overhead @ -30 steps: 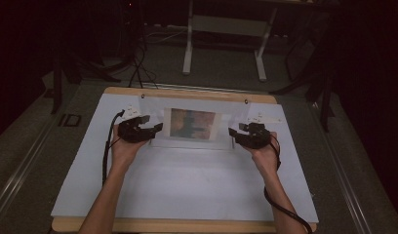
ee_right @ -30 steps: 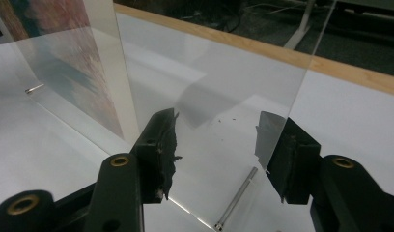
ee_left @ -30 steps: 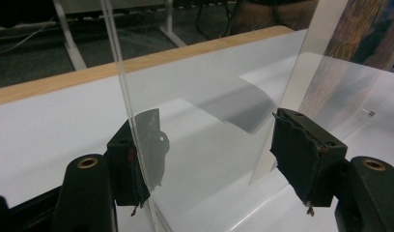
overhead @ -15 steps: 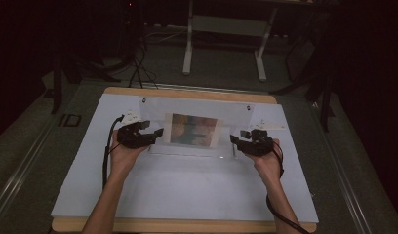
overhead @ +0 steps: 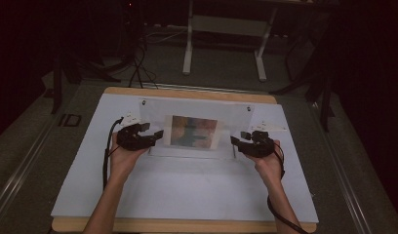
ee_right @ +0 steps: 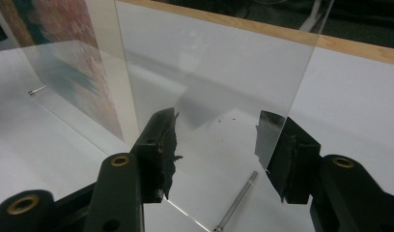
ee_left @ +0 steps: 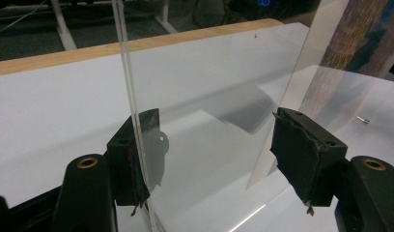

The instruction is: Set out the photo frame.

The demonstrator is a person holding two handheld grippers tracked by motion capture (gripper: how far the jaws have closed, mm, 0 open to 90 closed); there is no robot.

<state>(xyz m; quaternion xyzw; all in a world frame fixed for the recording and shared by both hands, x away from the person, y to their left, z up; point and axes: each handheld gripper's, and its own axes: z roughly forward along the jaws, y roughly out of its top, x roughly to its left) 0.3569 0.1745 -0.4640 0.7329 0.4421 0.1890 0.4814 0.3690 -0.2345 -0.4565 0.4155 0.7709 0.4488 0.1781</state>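
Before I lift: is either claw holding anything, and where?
The left claw and right claw each straddle a side edge of the upright acrylic photo frame, pads beside its panels; a firm grip cannot be told.

My table with its white cover

My wooden table (overhead: 197, 93) carries a white sheet (overhead: 187, 190) over almost all its top. On the sheet rests a clear acrylic panel (overhead: 192, 109) with a colourful picture (overhead: 193, 130), and a small metal pin (ee_right: 236, 200) lies beside it.
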